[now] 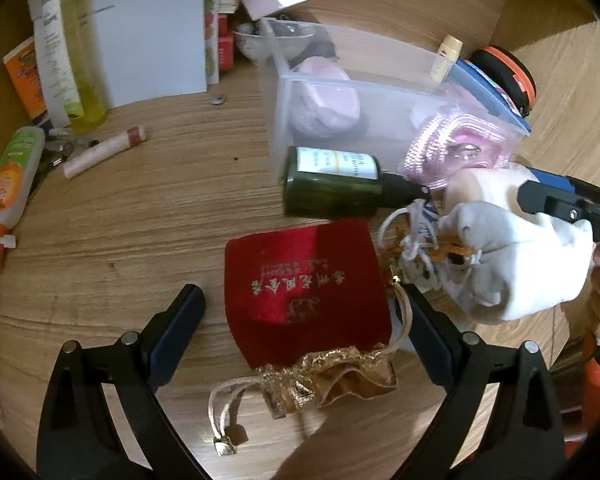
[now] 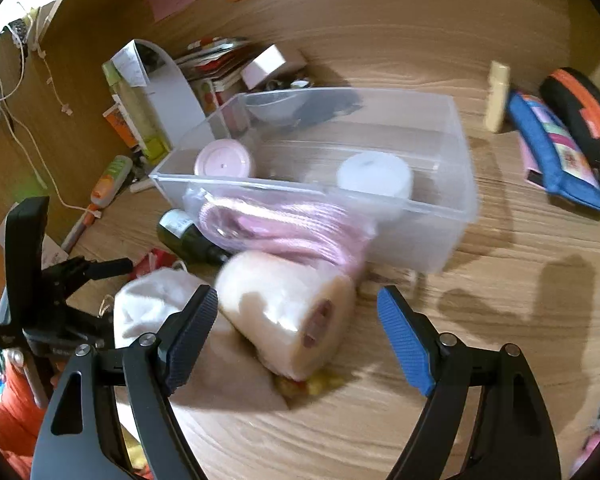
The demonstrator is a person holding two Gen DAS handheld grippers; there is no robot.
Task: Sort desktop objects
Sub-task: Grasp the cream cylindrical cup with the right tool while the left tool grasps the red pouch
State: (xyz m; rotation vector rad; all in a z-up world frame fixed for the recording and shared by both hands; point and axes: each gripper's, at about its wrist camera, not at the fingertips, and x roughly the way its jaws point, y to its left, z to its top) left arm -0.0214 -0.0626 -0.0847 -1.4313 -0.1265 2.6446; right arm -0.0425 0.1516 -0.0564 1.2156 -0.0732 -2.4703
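My left gripper [image 1: 300, 304] is open, its fingers on either side of a red velvet pouch [image 1: 306, 292] with a gold drawstring top lying on the wooden desk. My right gripper [image 2: 296, 322] is open over a cream roll [image 2: 288, 312] lying on the desk, with a white cloth pouch [image 2: 152, 300] to its left. A clear plastic bin [image 2: 440, 200] behind holds a pink round case [image 2: 222, 160] and a white roll [image 2: 374, 178]. A dark green bottle [image 1: 332, 186] lies beside the bin, next to a bagged pink cord [image 2: 284, 224].
At the desk's back left stand books, papers [image 1: 148, 40], a yellow-green bottle [image 1: 82, 80] and a glue tube [image 1: 14, 172]. A lip balm stick [image 1: 104, 152] lies on the desk. A blue pouch [image 2: 556, 152] and an orange-black case [image 2: 584, 116] sit right of the bin.
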